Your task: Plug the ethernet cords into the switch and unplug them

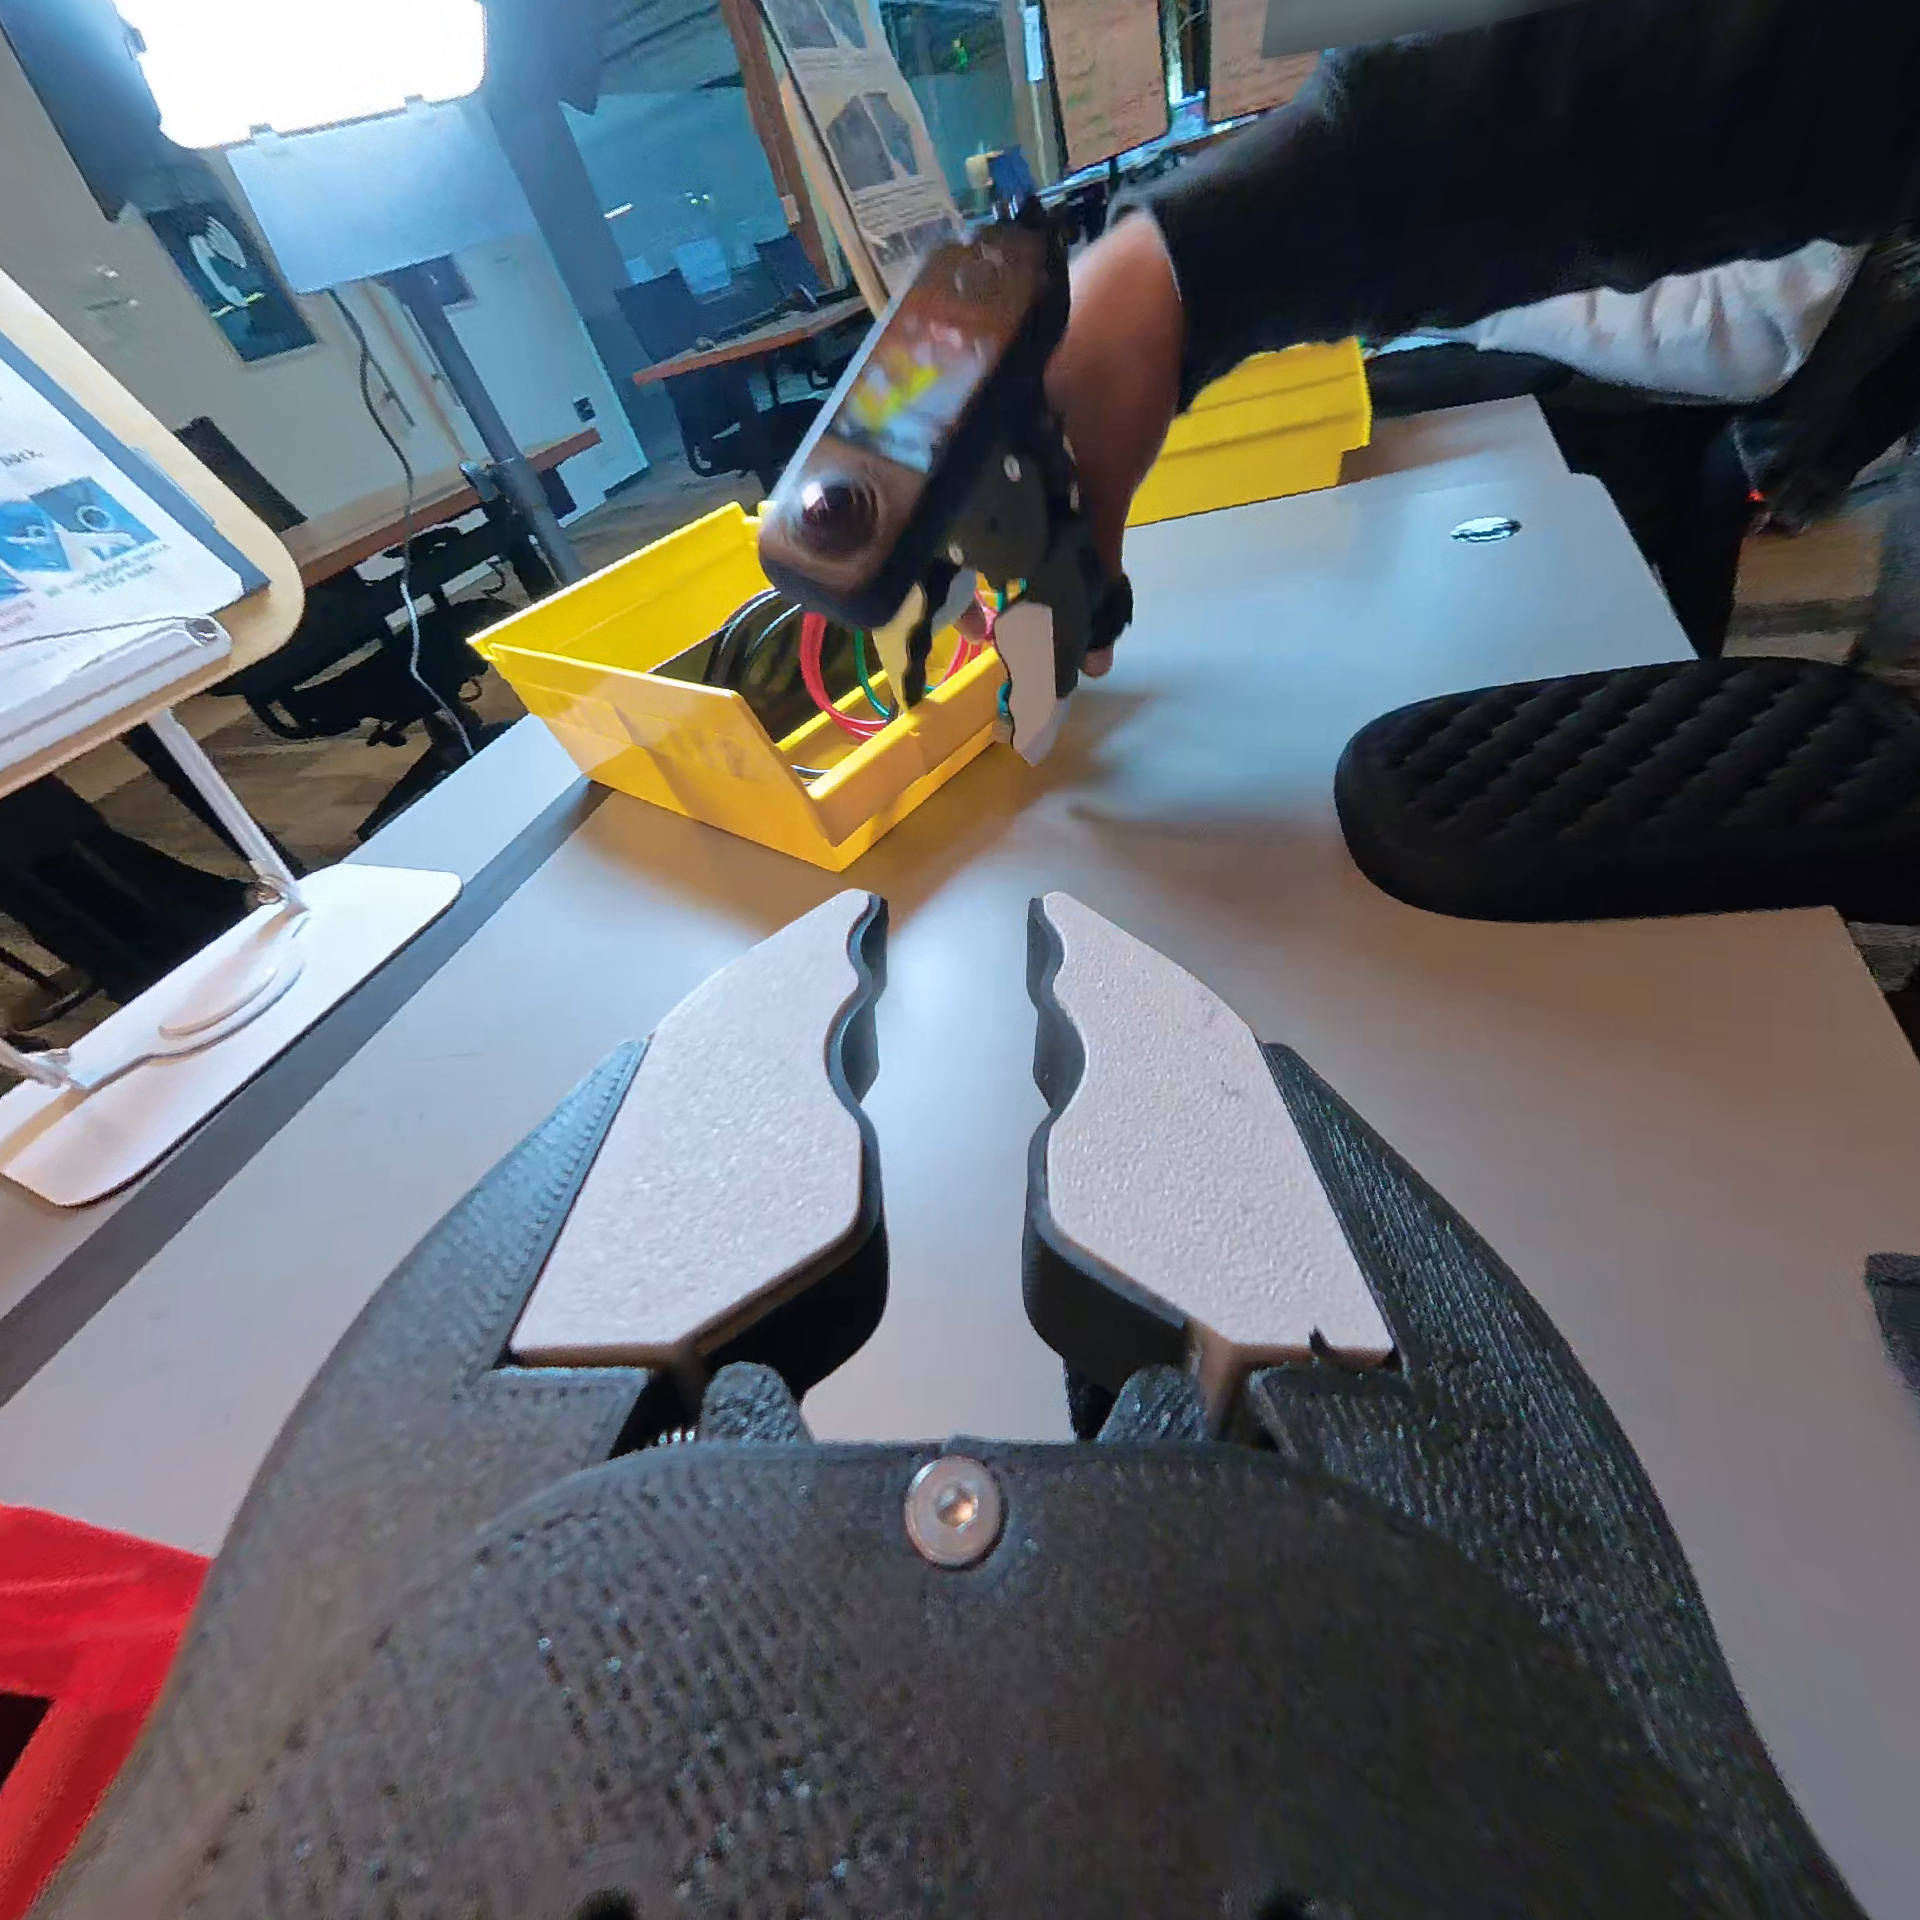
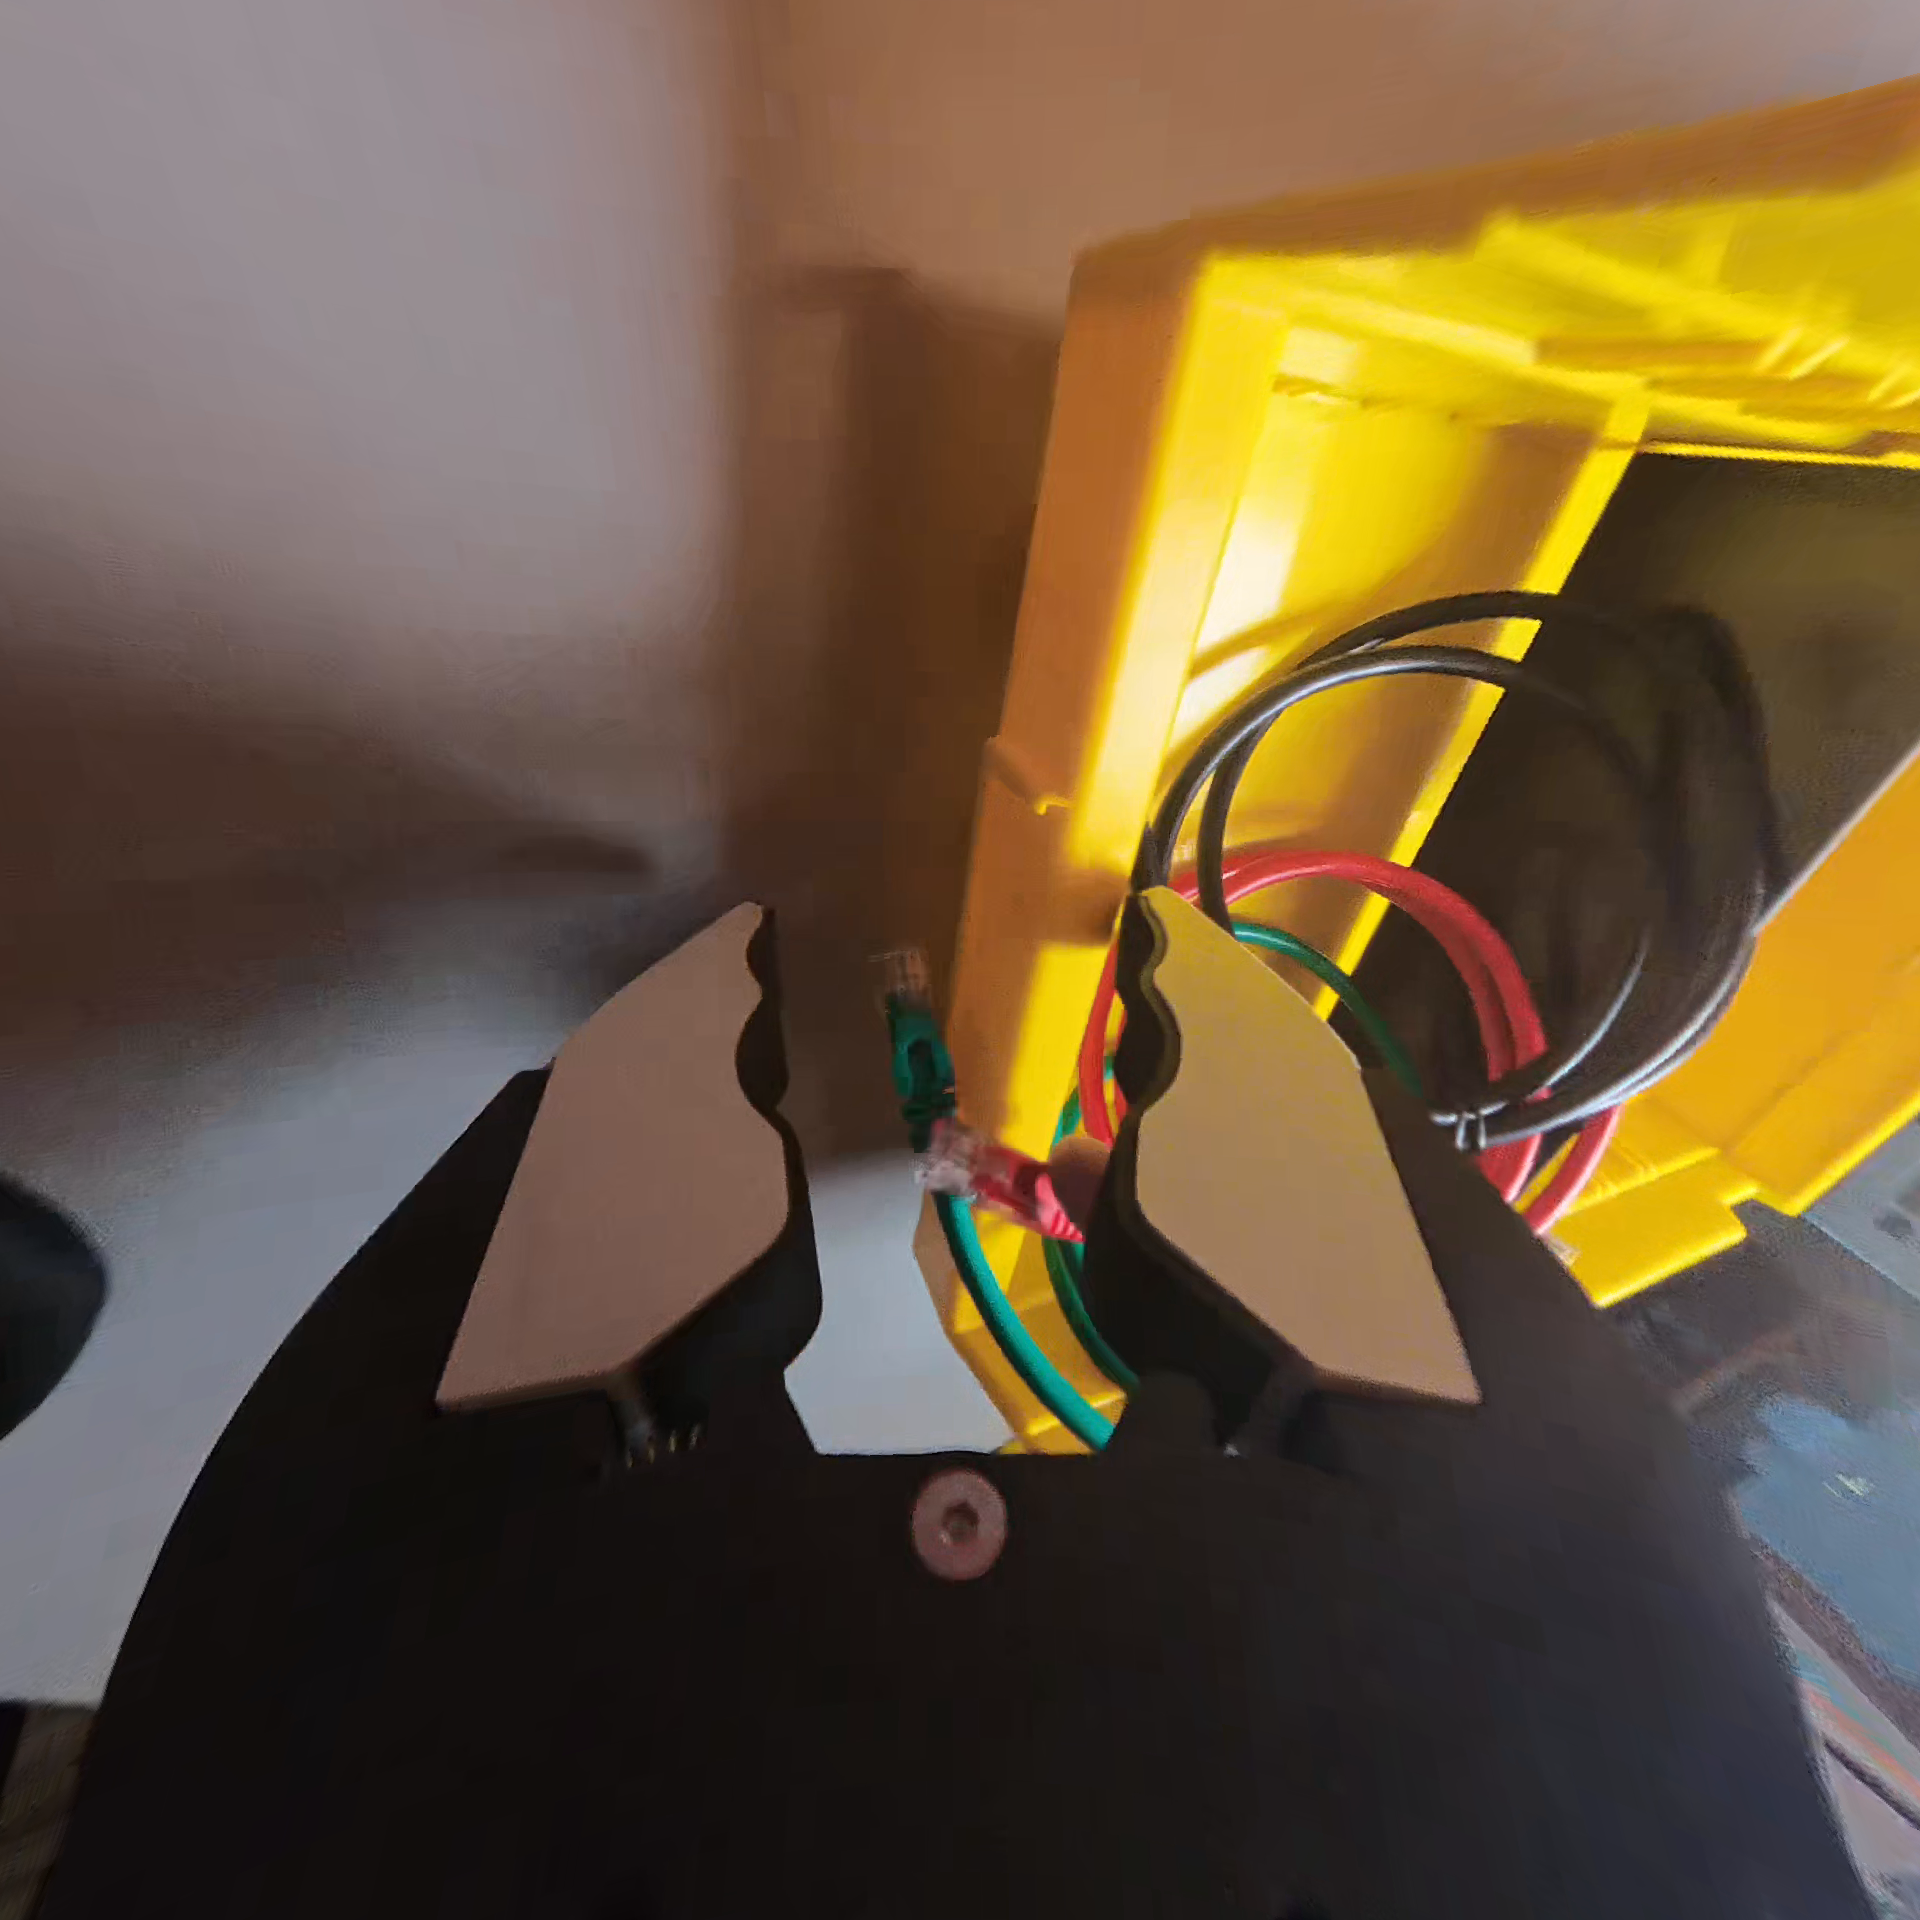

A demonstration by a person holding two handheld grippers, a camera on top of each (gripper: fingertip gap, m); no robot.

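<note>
In the left wrist view, the left tongs (image 1: 956,925) fill the lower half of the frame, their two pale pads parted by a narrow gap with nothing between them, hovering over the bare grey desk (image 1: 1455,1091). A red thing (image 1: 73,1662) shows at the lower left corner, and a white stand base (image 1: 208,997) rests on the desk at the left edge. A black mesh pad (image 1: 1621,790) lies at the right. Past the middle of the frame sits a yellow bin (image 1: 665,748) with coiled ethernet cords (image 1: 842,675) inside, red, green and black. The right tongs (image 1: 966,707), held by a hand (image 1: 1112,416) in a dark sleeve, reach down at the bin's near right corner. A second yellow bin (image 1: 1257,436) stands farther back at the upper right. In the right wrist view, much blurred, the right tongs (image 2: 945,925) stand wide apart and grip nothing; a green plug (image 2: 920,1070) and a red plug (image 2: 987,1174) hang over the bin's rim (image 2: 1049,727) between the fingers, the right finger (image 2: 1268,1164) lying across the coiled cords (image 2: 1496,997). No switch can be made out.
</note>
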